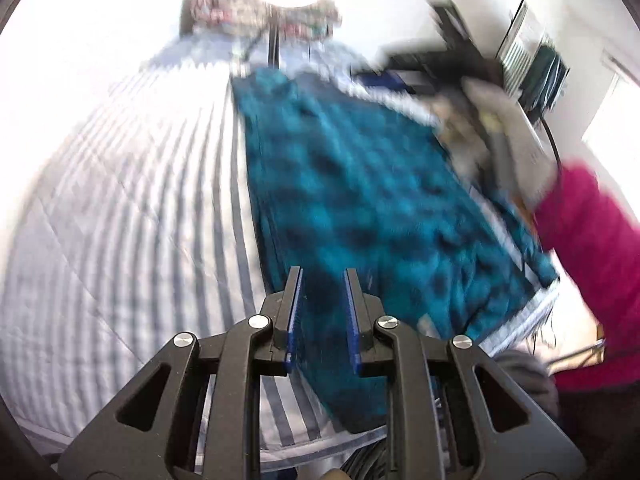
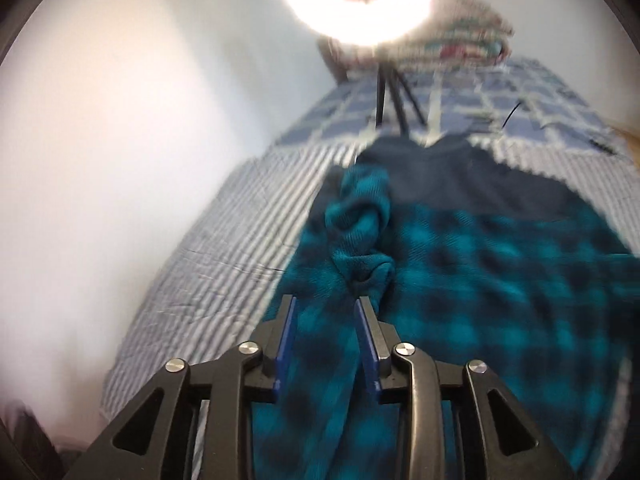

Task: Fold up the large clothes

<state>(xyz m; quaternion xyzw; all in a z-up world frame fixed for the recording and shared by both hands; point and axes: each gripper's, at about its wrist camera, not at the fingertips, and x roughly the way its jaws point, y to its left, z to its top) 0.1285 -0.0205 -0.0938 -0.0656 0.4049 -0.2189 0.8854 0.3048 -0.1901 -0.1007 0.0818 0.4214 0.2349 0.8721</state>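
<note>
In the middle of both frames, the teal checked garment (image 1: 360, 200) lies spread on the striped bed (image 1: 120, 200). The left gripper (image 1: 322, 276) and right gripper (image 2: 325, 304) stand parted, grasping nothing. The bunched sleeve (image 2: 360, 232) may spoil the next fold.

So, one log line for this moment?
garment: teal plaid fleece on striped bedspread | left tongs, right tongs: fleece in gap, grip unclear
</note>
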